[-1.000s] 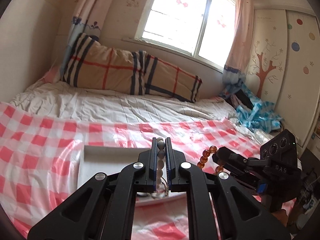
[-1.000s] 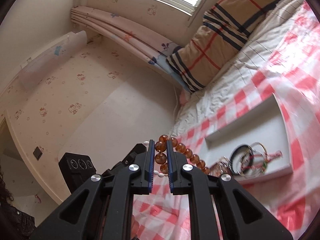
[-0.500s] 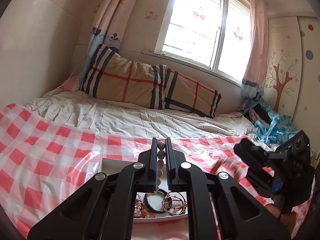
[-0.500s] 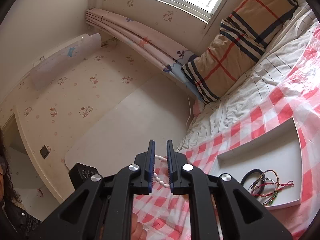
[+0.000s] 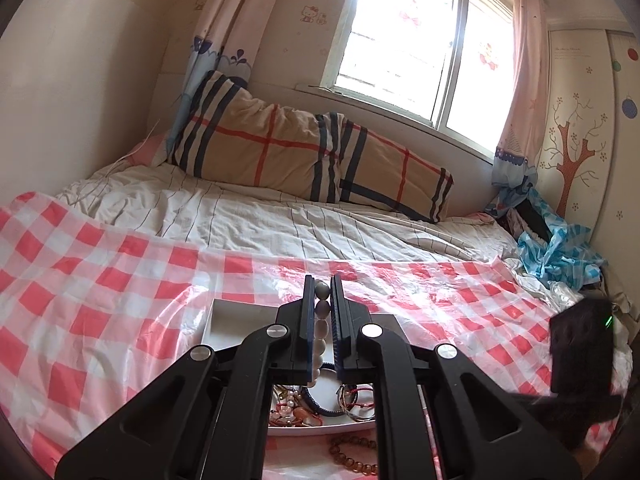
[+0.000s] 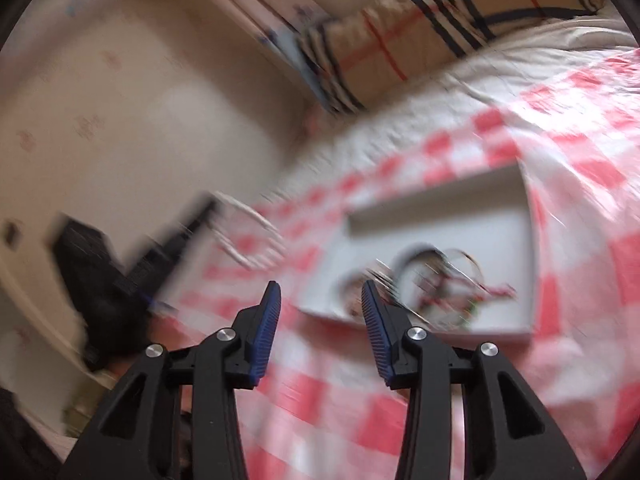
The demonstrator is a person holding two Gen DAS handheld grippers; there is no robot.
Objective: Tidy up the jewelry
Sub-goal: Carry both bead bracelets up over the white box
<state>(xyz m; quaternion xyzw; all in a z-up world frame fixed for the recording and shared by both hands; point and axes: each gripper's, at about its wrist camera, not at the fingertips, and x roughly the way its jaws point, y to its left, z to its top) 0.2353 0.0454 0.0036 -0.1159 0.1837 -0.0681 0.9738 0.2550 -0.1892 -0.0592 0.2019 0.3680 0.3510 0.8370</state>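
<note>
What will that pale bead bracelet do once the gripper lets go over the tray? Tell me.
The pale bead bracelet, pinched in the left gripper, hangs limp, so it will probably collapse into a heap. Its round beads may roll slightly; the white tray walls should likely contain them.

Home bedroom, bed with plaid pillow, curtained window, cartoon wallpaper

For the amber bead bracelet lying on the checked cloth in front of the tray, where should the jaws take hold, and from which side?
Probably from above, closing across one arc of the amber bead bracelet, one jaw inside the ring and one outside. It lies flat on the checked cloth, just outside the white tray, so a sideways approach has little to catch.
</note>
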